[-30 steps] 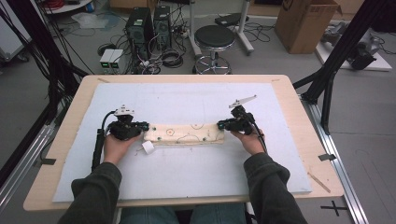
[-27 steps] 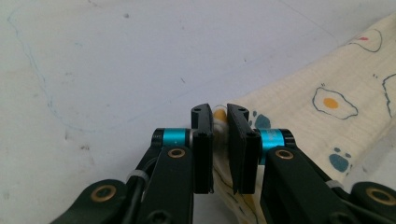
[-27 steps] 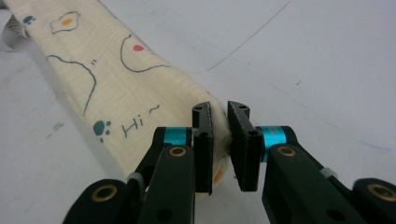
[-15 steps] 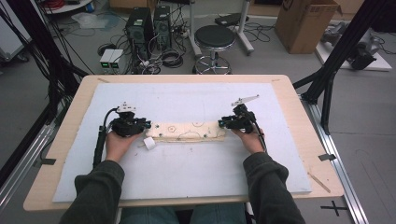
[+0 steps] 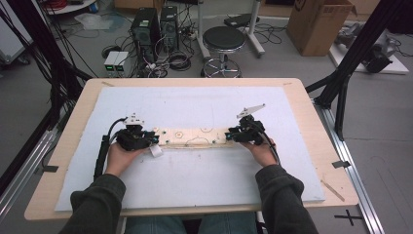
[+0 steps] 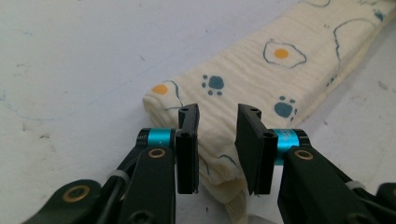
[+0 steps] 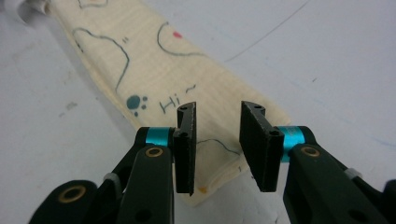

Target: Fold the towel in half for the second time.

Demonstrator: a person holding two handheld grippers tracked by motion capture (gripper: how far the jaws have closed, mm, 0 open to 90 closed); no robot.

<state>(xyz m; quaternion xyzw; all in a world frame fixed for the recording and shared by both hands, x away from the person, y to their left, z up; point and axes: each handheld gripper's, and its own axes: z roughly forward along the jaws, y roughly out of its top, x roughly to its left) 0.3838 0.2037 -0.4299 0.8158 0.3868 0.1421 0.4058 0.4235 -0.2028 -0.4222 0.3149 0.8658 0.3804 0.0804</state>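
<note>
1. High view: folded cloth (image 5: pixel 195 137) is lying as a long strip across the middle of the white mat (image 5: pixel 204 105), with the left gripper (image 5: pixel 152 140) and right gripper (image 5: pixel 233 135) sitting at its two ends.
2. Both have just been opening; jaws are standing partly apart, straddling the cloth ends (image 6: pixel 219 154) (image 7: pixel 215 158), pads not pressing, nothing held.
3. Risk: a pad is catching the top layer on pull-back, dragging the fold open.
4. Risk: re-closing is pinching one layer only, so the strip is skewing.

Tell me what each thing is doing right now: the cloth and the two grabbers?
cloth: folded into a long narrow strip, lying flat on the white mat.
left gripper: jaws just opened, apart over the cloth's end, not pinching.
right gripper: jaws just opened, apart over the other end, not pinching.
</note>
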